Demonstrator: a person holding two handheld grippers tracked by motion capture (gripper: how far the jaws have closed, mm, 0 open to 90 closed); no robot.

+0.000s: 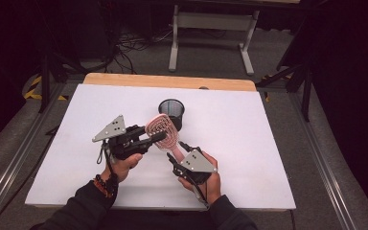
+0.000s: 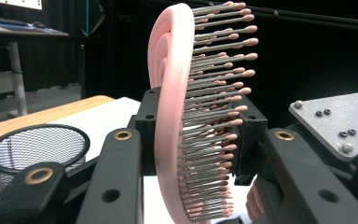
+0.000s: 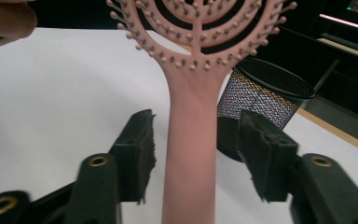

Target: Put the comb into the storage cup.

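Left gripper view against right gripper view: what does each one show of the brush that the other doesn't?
Left gripper view: the pink hairbrush edge-on, its head clamped between the left gripper fingers, bristles pointing right, with the grey plate of the other gripper beside it.

Right gripper view: the handle rising between the right gripper fingers, a gap on each side, and the head face-on.

Both: the black mesh cup on the white table.

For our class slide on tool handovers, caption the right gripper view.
Open right gripper straddles the pink hairbrush handle; black mesh cup behind.
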